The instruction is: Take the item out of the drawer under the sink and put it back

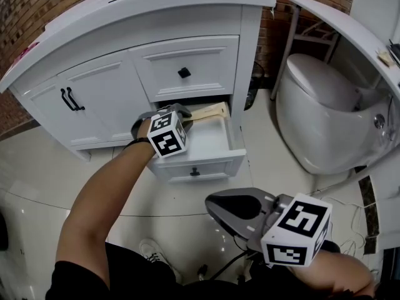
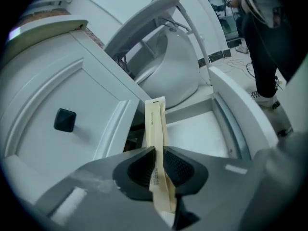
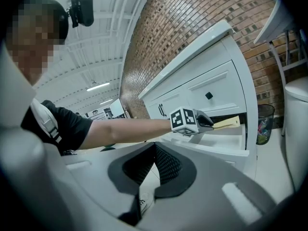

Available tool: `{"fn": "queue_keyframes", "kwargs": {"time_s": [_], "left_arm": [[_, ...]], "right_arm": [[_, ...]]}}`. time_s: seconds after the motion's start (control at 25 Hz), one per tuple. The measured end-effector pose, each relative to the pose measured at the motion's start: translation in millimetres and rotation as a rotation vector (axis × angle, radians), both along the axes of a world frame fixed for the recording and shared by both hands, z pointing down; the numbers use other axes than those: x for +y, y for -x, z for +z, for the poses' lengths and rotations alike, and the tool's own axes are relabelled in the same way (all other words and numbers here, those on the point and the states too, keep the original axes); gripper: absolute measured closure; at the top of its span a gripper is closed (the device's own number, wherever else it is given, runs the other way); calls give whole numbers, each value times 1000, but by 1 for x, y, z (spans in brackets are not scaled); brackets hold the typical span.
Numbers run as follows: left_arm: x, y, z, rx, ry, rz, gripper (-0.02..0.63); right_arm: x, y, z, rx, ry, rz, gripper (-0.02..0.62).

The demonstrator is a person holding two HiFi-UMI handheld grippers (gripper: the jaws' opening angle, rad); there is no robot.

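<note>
Your left gripper [image 2: 159, 165] pinches one beige packet [image 2: 156, 124] between its fingers, holding it over the one open drawer [image 1: 232, 144] of the two in the vanity [image 1: 187, 17]. Your right gripper [image 3: 153, 160] hangs well apart from it, with its fingers pressed together on nothing.

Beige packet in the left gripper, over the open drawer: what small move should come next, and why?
Probably lower it onto the drawer floor, then let go. The left gripper is shut on the packet, which hangs over the open drawer's bare white bottom without resting there.
</note>
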State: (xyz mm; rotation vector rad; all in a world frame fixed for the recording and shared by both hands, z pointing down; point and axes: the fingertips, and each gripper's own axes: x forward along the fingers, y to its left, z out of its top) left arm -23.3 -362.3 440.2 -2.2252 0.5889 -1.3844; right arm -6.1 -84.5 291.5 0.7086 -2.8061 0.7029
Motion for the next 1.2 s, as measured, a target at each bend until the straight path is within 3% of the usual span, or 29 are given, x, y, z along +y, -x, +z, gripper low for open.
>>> {"fn": "queue_keyframes", "kwargs": {"time_s": [0.16,0.32,0.68,1.04,1.2], "left_arm": [[-8,-4,31,-103,40,16,546],[-17,-1,53,-140,87,-12,546],[-27,1,70,-135,152,-34,543],[-31,-2,59,-37,159,-59,514],[-26,-3,50,-29,161,-51,514]], "right_arm": [[-3,1,-1,-13,9,-7,592],[-1,3,-6,-28,11,-22,592],[-4,0,-5,-33,22,-18,592],[-10,-7,-11,-48,8,12,592],[-11,-6,-10,-42,7,17,592]]}}
